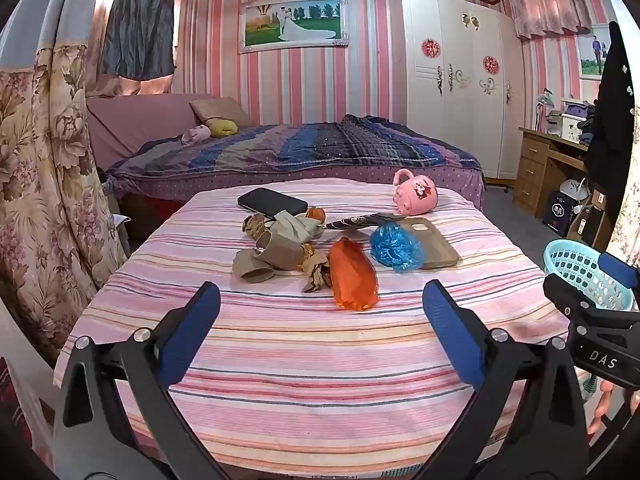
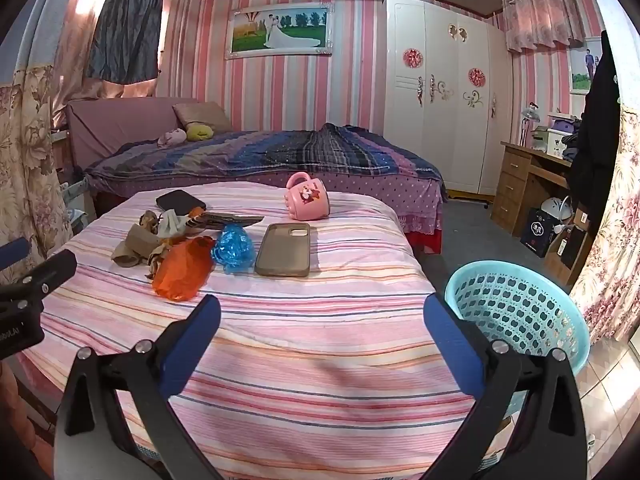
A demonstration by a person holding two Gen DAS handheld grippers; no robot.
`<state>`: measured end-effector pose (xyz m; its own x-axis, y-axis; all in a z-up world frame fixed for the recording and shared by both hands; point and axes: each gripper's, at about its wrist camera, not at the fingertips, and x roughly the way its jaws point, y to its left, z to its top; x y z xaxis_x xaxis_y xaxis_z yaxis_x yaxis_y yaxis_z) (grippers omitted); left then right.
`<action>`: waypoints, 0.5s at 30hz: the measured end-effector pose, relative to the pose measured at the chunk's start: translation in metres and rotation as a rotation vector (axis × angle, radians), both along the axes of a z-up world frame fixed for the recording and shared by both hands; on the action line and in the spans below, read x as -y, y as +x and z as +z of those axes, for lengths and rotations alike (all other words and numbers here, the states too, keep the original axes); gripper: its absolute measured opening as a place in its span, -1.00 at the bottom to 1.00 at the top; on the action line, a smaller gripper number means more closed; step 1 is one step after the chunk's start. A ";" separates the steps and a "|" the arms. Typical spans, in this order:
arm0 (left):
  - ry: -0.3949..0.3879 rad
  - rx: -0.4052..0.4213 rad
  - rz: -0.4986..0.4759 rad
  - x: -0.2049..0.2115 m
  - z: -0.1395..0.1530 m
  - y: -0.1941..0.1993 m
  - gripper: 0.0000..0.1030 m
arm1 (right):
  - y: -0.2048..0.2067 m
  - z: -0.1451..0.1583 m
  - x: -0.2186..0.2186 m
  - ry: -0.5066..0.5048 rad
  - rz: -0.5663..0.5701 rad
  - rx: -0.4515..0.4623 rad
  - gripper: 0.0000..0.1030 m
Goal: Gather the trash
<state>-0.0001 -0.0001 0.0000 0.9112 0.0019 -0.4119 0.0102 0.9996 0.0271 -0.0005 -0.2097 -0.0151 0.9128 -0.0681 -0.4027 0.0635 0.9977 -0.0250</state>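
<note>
Trash lies in a cluster on the pink striped cloth (image 1: 304, 352): an orange plastic bag (image 1: 353, 276), a crumpled blue plastic bag (image 1: 394, 246), brown cardboard tubes and paper scraps (image 1: 276, 258). My left gripper (image 1: 322, 308) hovers open just short of the orange bag, nothing between its fingers. In the right wrist view the orange bag (image 2: 184, 268) and blue bag (image 2: 234, 250) lie ahead to the left. My right gripper (image 2: 322, 320) is open and empty over the cloth (image 2: 320, 360). A turquoise perforated basket (image 2: 516, 312) stands beside the table's right edge.
A pink mug (image 1: 416, 196) lies on its side at the far right. A brown phone case (image 1: 434, 242), a black phone (image 1: 272, 202) and a dark folded item (image 1: 362, 220) also lie there. A bed (image 1: 288, 152), wardrobe (image 1: 456, 80) and desk (image 1: 548, 160) stand behind.
</note>
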 end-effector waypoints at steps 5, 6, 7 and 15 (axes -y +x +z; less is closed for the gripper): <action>-0.003 0.004 -0.004 0.000 0.000 0.000 0.90 | 0.000 0.000 0.000 -0.008 -0.001 0.002 0.92; -0.004 0.003 -0.006 0.000 0.000 0.000 0.90 | 0.000 0.000 0.000 -0.008 -0.002 0.003 0.92; -0.004 0.003 -0.006 0.000 0.000 -0.001 0.90 | 0.000 0.000 0.000 -0.006 -0.001 0.002 0.92; -0.002 0.001 -0.004 0.001 0.000 0.000 0.90 | 0.000 0.001 0.000 -0.003 -0.001 0.002 0.92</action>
<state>0.0000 -0.0012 -0.0002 0.9116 -0.0023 -0.4110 0.0138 0.9996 0.0252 -0.0002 -0.2094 -0.0144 0.9136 -0.0708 -0.4004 0.0649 0.9975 -0.0282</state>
